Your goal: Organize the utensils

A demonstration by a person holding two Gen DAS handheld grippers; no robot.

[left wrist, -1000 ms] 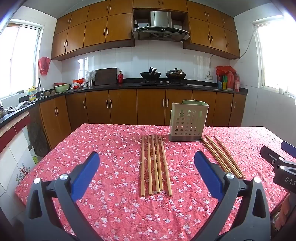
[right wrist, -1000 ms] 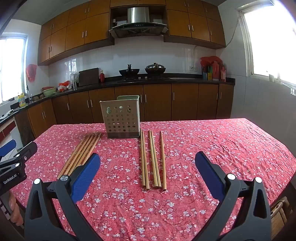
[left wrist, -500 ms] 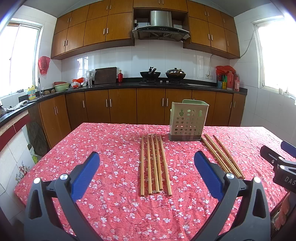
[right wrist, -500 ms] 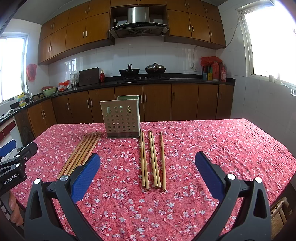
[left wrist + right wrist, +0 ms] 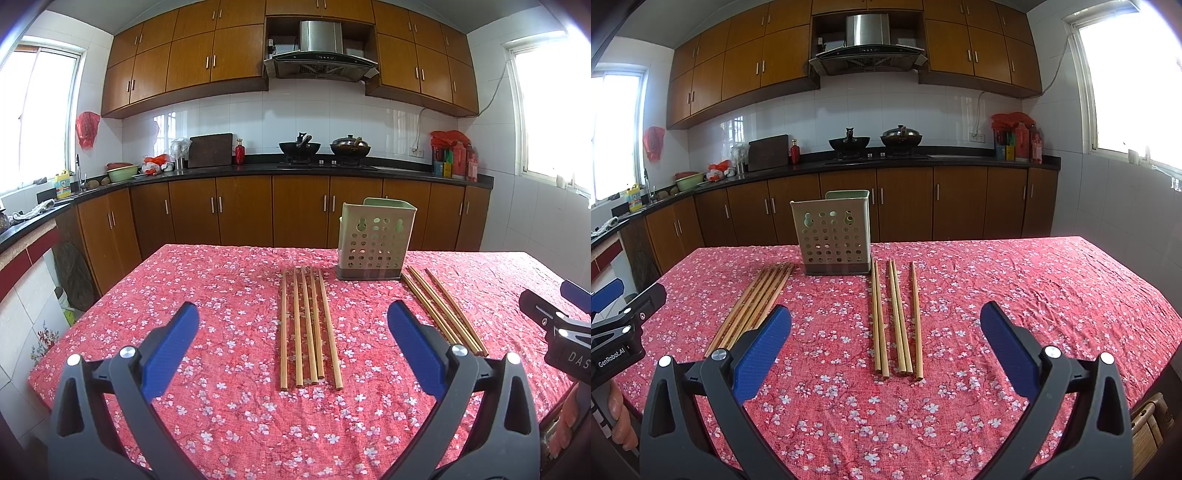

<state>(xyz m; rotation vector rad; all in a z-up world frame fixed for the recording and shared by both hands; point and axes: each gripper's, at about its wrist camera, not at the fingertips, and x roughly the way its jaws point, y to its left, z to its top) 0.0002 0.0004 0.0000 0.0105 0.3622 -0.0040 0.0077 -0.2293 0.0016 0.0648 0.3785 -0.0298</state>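
A pale green perforated utensil holder (image 5: 373, 240) (image 5: 833, 234) stands upright on the table's far side. Several wooden chopsticks (image 5: 308, 325) lie in a row left of it, seen in the right wrist view too (image 5: 753, 306). A second group of chopsticks (image 5: 441, 306) (image 5: 895, 317) lies right of it. My left gripper (image 5: 291, 332) is open and empty, hovering above the near end of the left group. My right gripper (image 5: 884, 332) is open and empty, above the near end of the right group. Each gripper shows at the other view's edge (image 5: 554, 332) (image 5: 620, 325).
The table carries a red flowered cloth (image 5: 229, 302). Its left edge (image 5: 92, 306) and right edge (image 5: 1145, 280) drop off to the floor. Brown cabinets and a black counter (image 5: 295, 170) with pans run behind the table.
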